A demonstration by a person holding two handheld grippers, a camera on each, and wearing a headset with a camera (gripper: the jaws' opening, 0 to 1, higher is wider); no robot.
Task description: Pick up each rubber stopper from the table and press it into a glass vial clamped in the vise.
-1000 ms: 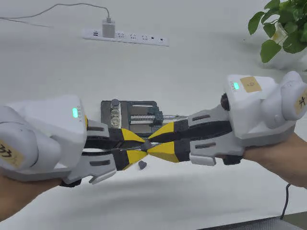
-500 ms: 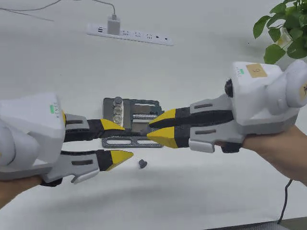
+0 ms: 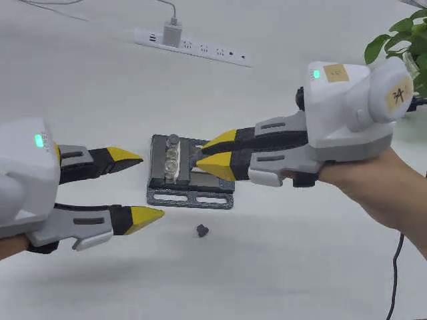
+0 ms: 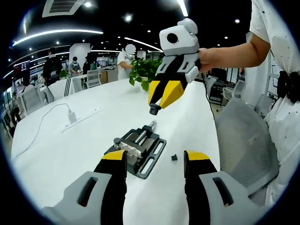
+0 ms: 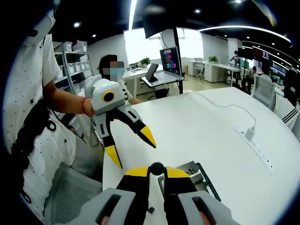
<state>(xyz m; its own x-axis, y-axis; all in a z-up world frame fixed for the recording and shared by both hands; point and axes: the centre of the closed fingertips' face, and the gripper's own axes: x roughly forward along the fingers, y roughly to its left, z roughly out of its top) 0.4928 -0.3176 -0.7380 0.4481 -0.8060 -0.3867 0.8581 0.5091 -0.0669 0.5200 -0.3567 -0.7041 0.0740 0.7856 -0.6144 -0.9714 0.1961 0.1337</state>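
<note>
A white power strip [image 3: 190,47] lay at the far side, a white charger [image 3: 172,33] plugged in near its left end, its cable [image 3: 175,13] leading away beyond it. A leafy plant [image 3: 400,43] stood off to the right, and a black cord [image 3: 399,263] showed by the near right corner. Around the room were ceiling lights [image 4: 56,33], a monitor [image 5: 169,60], an open laptop [image 5: 153,72], shelves [image 5: 77,63], a grey mesh chair [image 4: 243,136] and people [image 4: 51,70] further back

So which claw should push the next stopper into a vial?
Right. The right claw is shut on a rubber stopper and hovers near the vise; the left claw is open and empty, off to the side.
</note>
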